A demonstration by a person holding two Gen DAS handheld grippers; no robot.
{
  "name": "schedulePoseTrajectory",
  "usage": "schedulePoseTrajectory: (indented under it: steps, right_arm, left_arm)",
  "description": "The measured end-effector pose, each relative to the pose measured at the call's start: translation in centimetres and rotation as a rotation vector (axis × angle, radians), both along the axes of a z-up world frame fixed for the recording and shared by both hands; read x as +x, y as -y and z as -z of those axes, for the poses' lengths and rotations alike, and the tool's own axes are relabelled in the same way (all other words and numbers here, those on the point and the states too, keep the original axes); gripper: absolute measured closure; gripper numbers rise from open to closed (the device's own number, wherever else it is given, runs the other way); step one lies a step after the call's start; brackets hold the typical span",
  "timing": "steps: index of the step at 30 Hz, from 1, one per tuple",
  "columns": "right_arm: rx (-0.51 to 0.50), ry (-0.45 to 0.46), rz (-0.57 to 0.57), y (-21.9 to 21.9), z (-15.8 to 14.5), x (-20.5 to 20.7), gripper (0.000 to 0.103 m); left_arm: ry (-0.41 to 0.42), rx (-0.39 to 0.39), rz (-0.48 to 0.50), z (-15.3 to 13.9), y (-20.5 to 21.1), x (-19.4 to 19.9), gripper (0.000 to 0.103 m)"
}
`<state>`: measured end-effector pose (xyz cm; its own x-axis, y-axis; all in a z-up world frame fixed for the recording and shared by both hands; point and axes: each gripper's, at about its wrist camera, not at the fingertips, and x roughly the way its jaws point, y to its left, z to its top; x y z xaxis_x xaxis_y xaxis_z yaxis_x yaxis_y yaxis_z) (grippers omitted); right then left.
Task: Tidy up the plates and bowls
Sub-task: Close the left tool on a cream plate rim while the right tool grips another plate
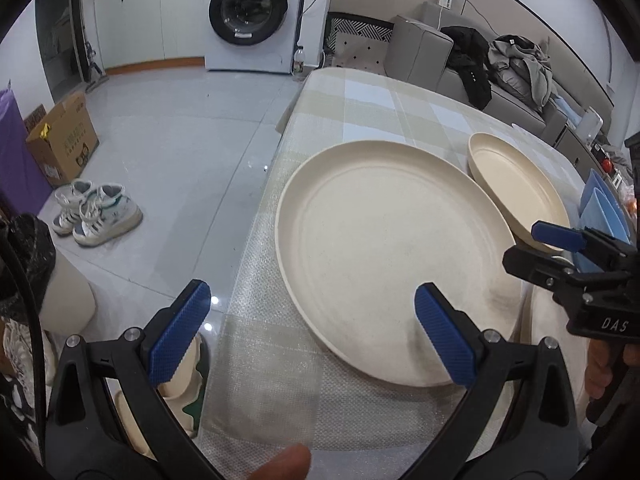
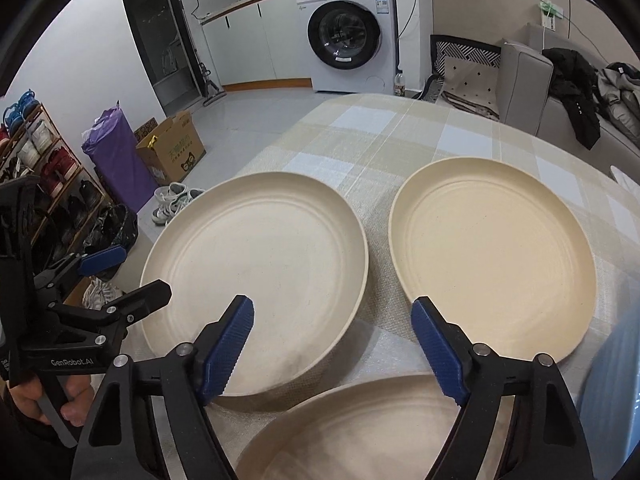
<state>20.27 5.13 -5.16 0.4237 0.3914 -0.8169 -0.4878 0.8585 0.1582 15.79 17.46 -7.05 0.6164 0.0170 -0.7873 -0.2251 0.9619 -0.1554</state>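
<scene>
Both grippers agape over 3 round, matte cream plates.

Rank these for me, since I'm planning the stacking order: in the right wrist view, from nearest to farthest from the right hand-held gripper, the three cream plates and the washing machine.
1. Bottom plate, directly under the right hand-held gripper.
2. Left plate and right plate, flanking it just ahead: too close to call.
3. Washing machine, far across the floor.

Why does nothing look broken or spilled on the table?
Nothing stands out. The left plate, right plate and near plate lie flat, whole and clean on the checked tablecloth.
</scene>
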Motion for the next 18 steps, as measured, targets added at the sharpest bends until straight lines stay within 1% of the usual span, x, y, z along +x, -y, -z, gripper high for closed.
schedulePoseTrajectory:
  steps: [2,5,7,10,11,12,13,15,16,18]
  right_arm:
    - [-0.001,-0.013,-0.005,-0.2,0.3,0.2,0.021]
    - [-0.003,-0.026,-0.018,-0.5,0.7,0.6,0.026]
    - [-0.008,-0.03,-0.022,-0.7,0.9,0.6,0.027]
    - [-0.022,-0.044,-0.03,-1.1,1.3,0.8,0.036]
    - [-0.027,-0.046,-0.033,-1.2,1.4,0.8,0.042]
    - [-0.034,-0.049,-0.034,-1.3,1.5,0.9,0.045]
    - [-0.037,-0.051,-0.034,-1.4,1.6,0.9,0.047]
    - [-0.039,-0.059,-0.037,-1.5,1.8,1.0,0.054]
    - [-0.044,-0.062,-0.037,-1.6,2.0,1.1,0.055]
    - [-0.051,-0.061,-0.032,-1.6,2.1,1.1,0.059]
  left_arm:
    - [-0.003,-0.012,-0.012,0.4,-0.4,0.1,0.001]
    - [0.001,-0.032,-0.028,0.5,-1.0,0.0,0.002]
    - [0.001,-0.051,-0.023,0.7,-1.2,-0.1,0.003]
    - [0.004,-0.034,-0.018,0.9,-1.1,0.0,0.007]
    - [0.007,-0.033,-0.015,0.9,-1.0,-0.1,0.008]
    - [0.008,-0.039,-0.009,1.0,-1.0,-0.1,0.01]
    - [0.009,-0.047,-0.002,1.1,-0.9,0.0,0.012]
    - [0.002,-0.052,0.002,1.3,-0.8,0.1,0.021]
    - [0.0,-0.049,0.001,1.4,-0.8,0.0,0.024]
    - [0.003,-0.046,0.002,1.5,-0.7,0.0,0.035]
